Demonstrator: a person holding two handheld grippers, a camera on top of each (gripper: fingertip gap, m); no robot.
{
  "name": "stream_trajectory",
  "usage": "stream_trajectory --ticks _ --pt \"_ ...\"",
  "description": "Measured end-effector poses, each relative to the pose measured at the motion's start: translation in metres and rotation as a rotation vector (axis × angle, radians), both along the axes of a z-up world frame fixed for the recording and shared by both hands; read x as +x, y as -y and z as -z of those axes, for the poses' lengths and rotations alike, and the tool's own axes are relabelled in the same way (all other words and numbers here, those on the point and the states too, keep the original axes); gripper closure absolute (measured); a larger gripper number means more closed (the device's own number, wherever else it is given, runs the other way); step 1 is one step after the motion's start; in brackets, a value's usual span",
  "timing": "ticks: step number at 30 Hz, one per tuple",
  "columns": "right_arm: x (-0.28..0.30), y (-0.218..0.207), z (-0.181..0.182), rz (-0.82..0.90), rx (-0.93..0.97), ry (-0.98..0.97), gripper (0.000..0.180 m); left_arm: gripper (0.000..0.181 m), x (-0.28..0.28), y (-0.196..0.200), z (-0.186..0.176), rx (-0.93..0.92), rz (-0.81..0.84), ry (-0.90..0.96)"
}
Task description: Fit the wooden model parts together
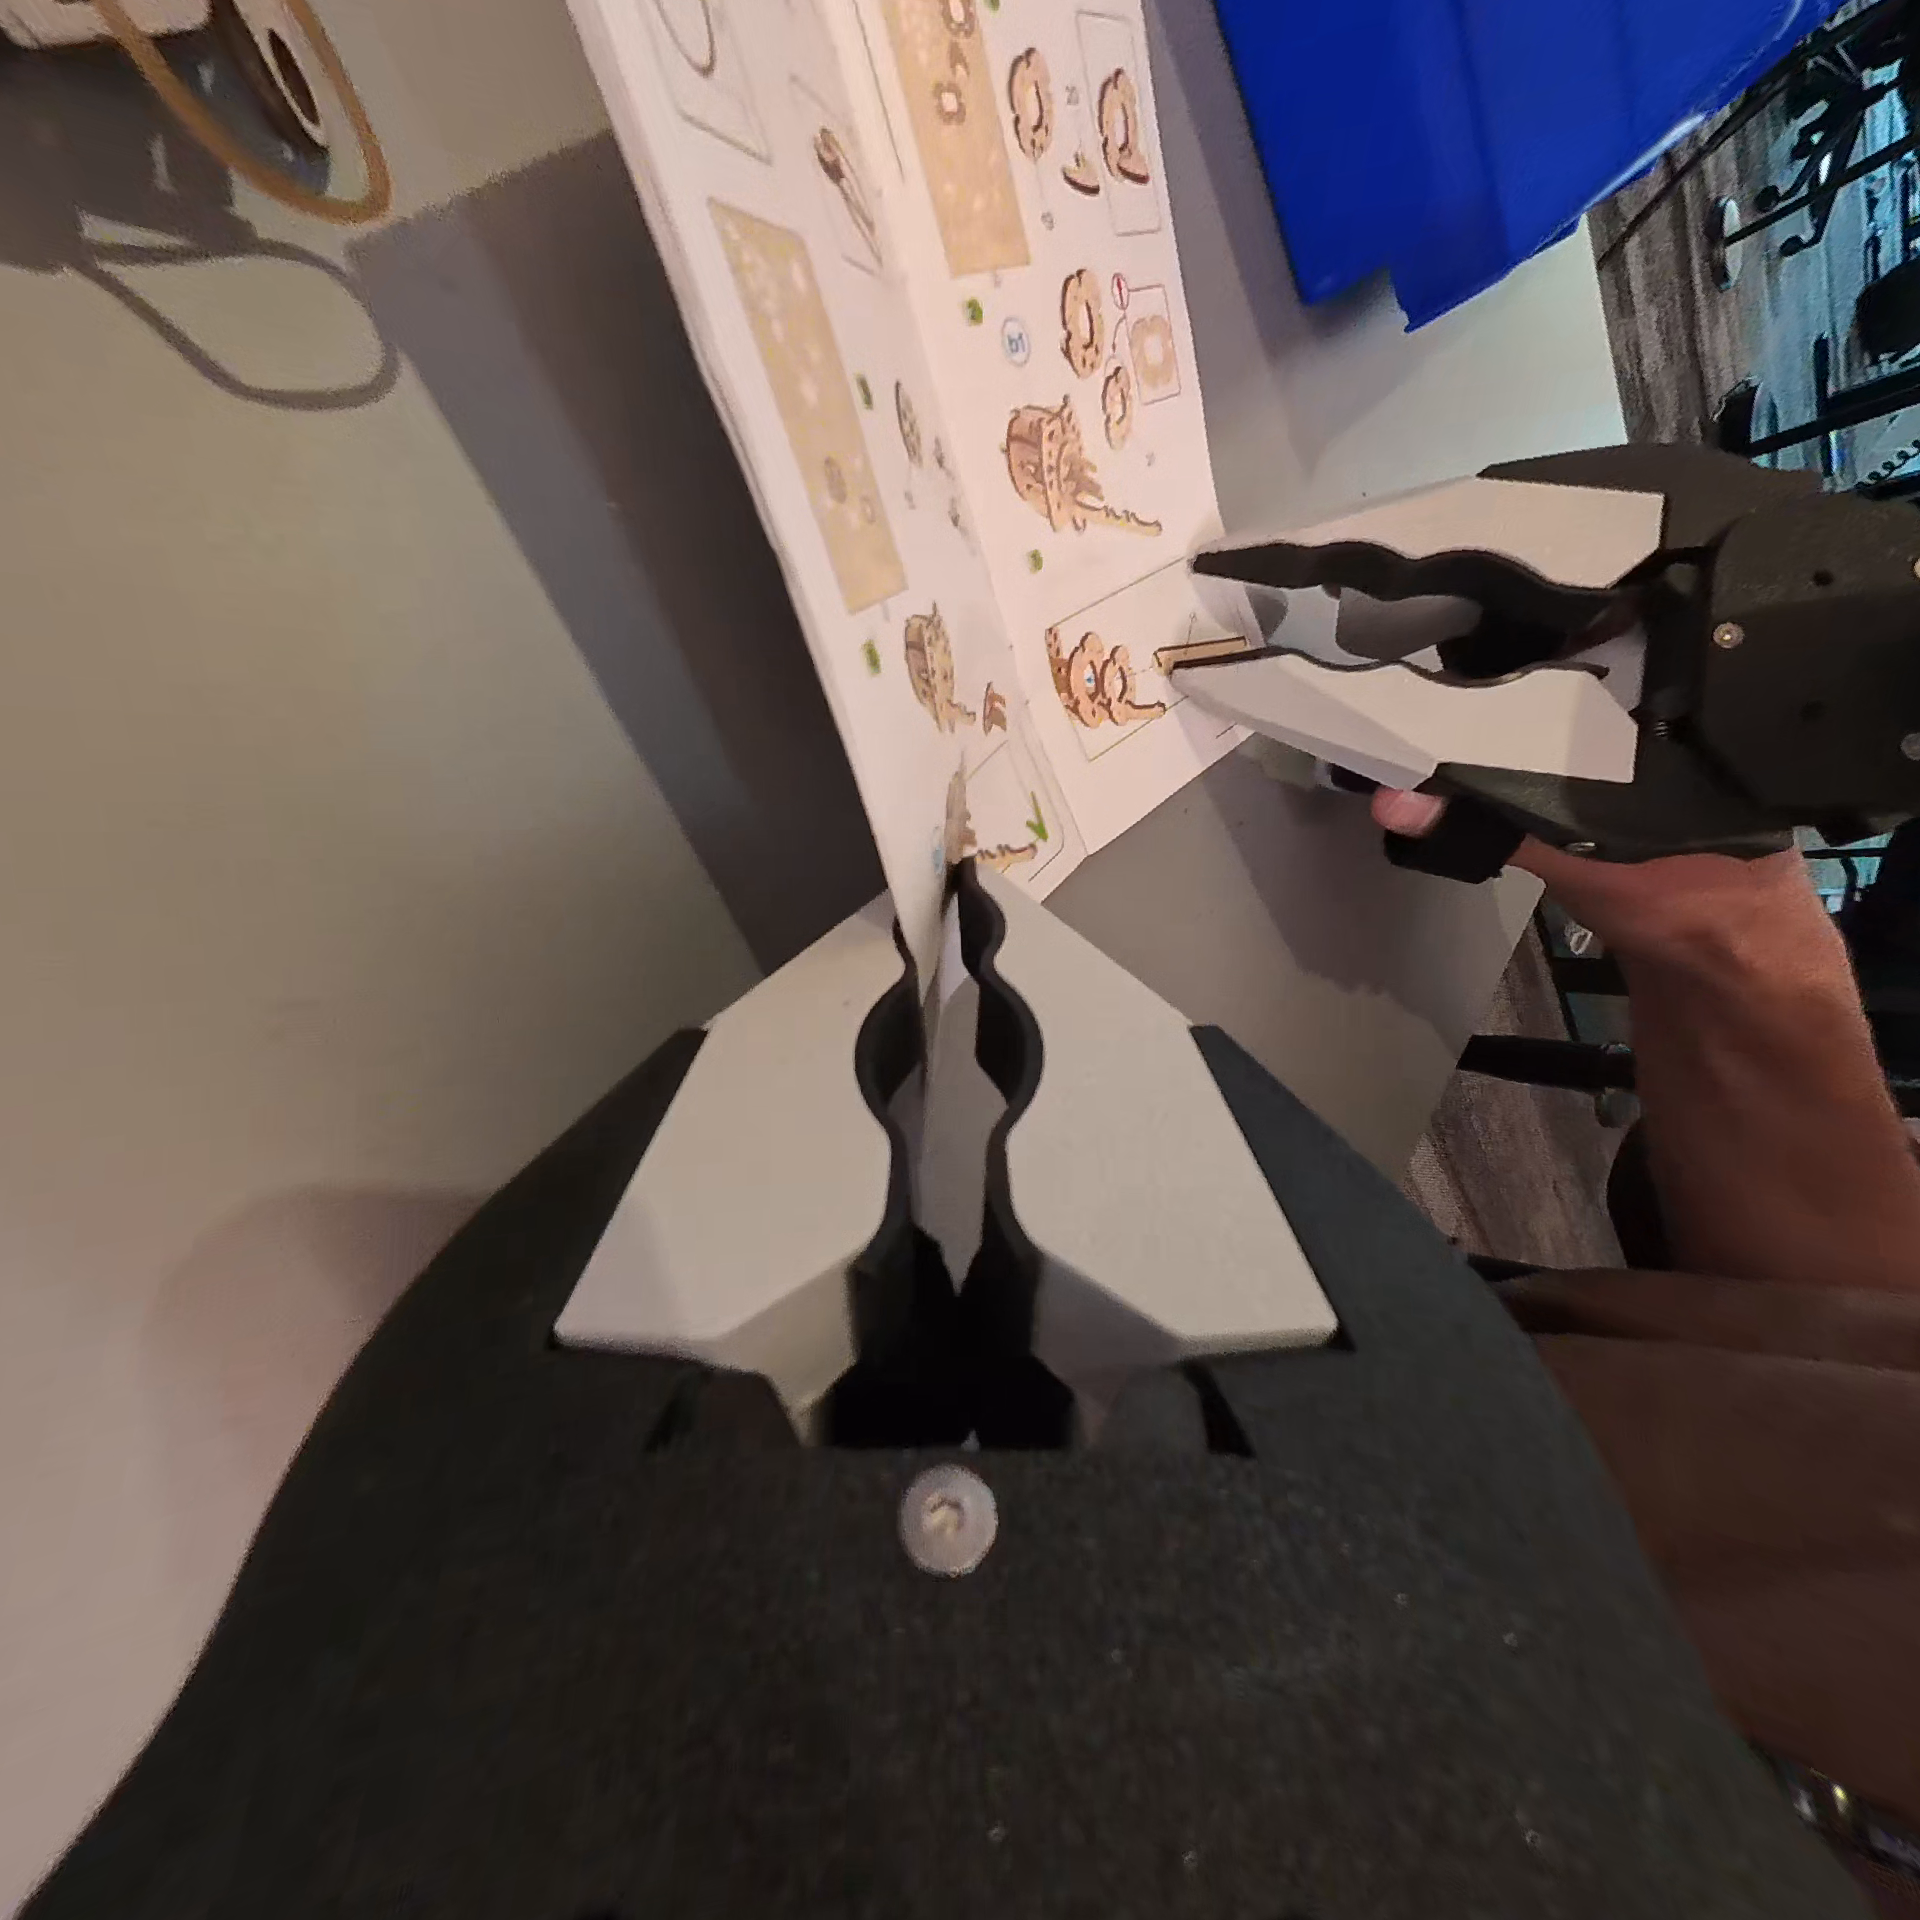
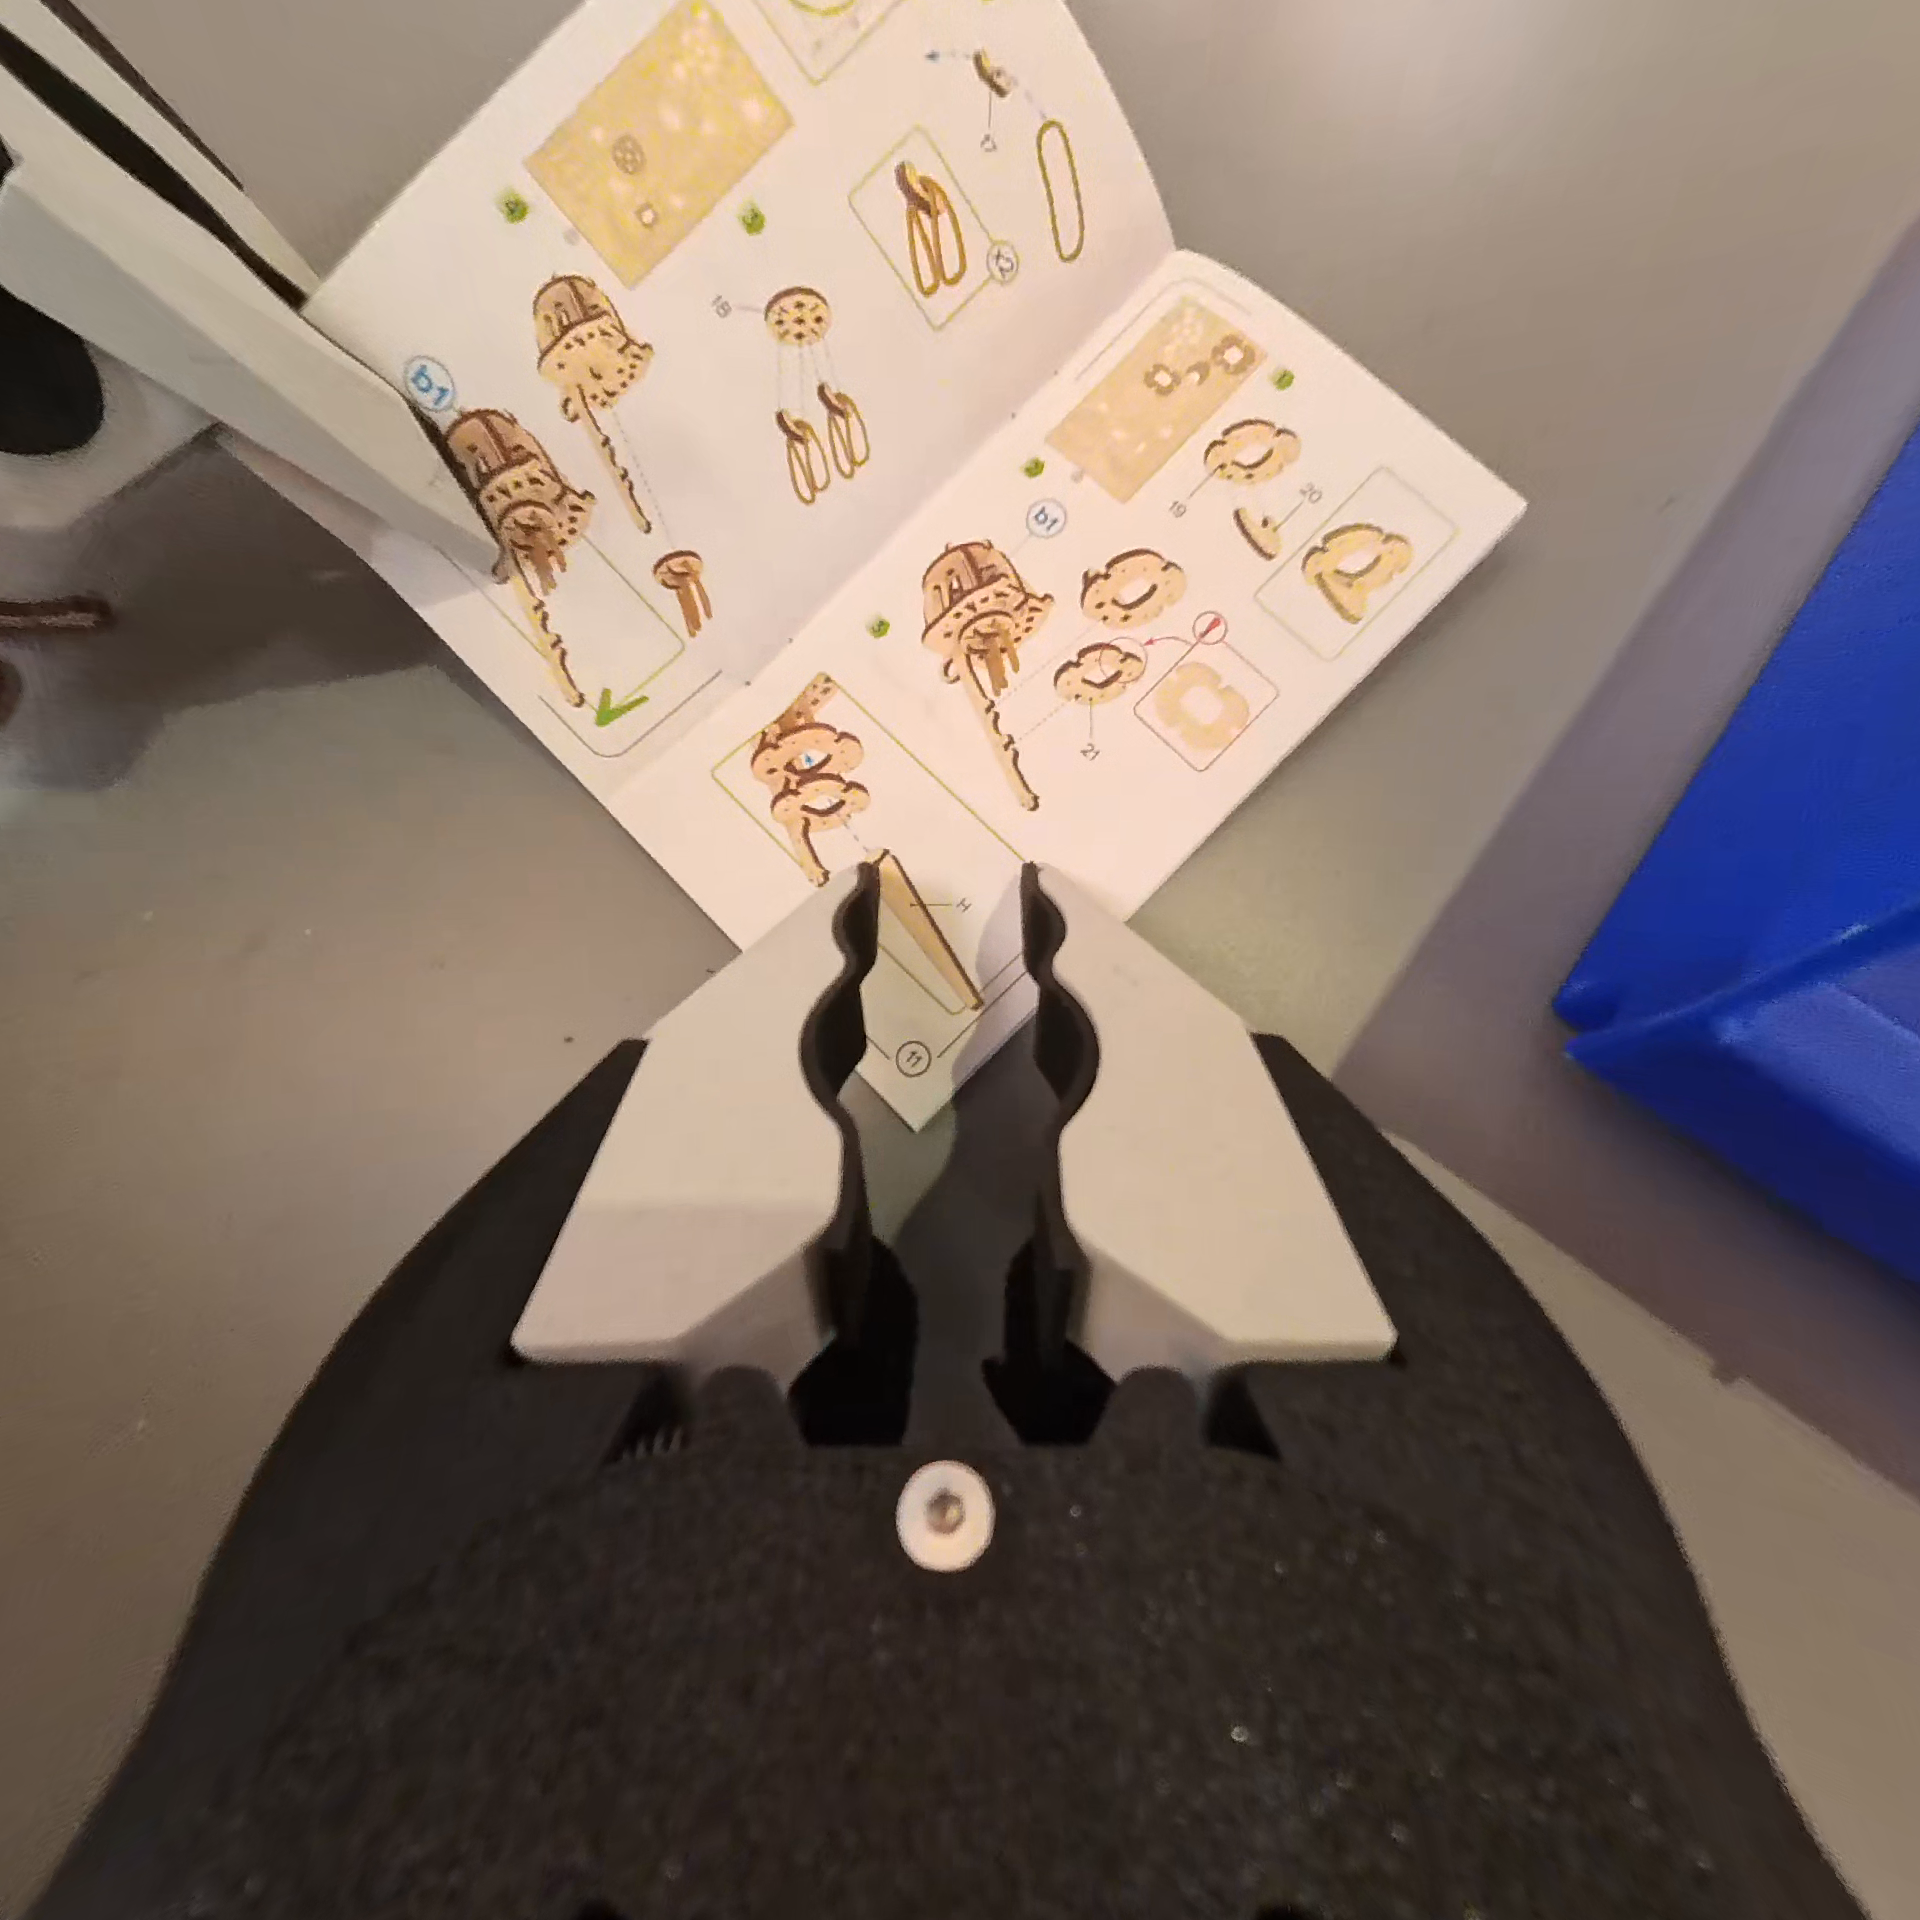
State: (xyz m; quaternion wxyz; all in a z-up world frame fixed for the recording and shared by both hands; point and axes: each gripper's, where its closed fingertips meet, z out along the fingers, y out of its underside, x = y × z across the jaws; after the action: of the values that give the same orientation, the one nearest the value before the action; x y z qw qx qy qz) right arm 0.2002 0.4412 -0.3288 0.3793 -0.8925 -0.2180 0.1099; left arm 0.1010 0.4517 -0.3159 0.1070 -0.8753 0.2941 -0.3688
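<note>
An open instruction booklet (image 1: 810, 343) lies on the grey table, partly lifted. My left gripper (image 1: 951, 894) is shut on the edge of its left page; it also shows in the right wrist view (image 2: 457, 520) at the upper left. My right gripper (image 2: 945, 878) is open and empty, with its tips over the near corner of the booklet's (image 2: 1299, 436) right page. It shows in the left wrist view (image 1: 1195, 621) at the right, held by a person's hand (image 1: 1714, 987). A wooden hoop and round wooden model parts (image 1: 281, 94) sit far off at the top left, blurred.
A blue bin (image 2: 1787, 883) stands to the right of the booklet, also in the left wrist view (image 1: 1455, 135). The table edge (image 1: 1496, 935) runs just below the right gripper, with floor and chair legs beyond it. Some 11 cm of space lies between my two pairs of fingers.
</note>
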Motion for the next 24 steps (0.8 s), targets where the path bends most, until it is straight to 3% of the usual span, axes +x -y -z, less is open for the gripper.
stream_trajectory --ticks 12,16,21,22,24 --pt "0.000 -0.001 0.000 0.013 0.002 0.001 0.154 0.180 -0.001 -0.009 -0.009 0.042 0.023 -0.021" --pt "0.006 -0.003 0.000 0.069 0.014 0.024 0.162 0.172 0.003 -0.014 -0.020 0.111 0.020 0.013" --pt "0.015 -0.003 0.000 0.124 0.015 0.041 0.162 0.150 0.001 -0.027 -0.045 0.298 0.017 0.038" --pt "0.018 -0.003 0.000 0.137 0.008 0.042 0.159 0.148 -0.002 -0.031 -0.050 0.335 0.009 0.043" --pt "0.025 -0.003 -0.001 0.175 -0.004 0.055 0.134 0.146 -0.008 -0.038 -0.059 0.384 -0.008 0.065"
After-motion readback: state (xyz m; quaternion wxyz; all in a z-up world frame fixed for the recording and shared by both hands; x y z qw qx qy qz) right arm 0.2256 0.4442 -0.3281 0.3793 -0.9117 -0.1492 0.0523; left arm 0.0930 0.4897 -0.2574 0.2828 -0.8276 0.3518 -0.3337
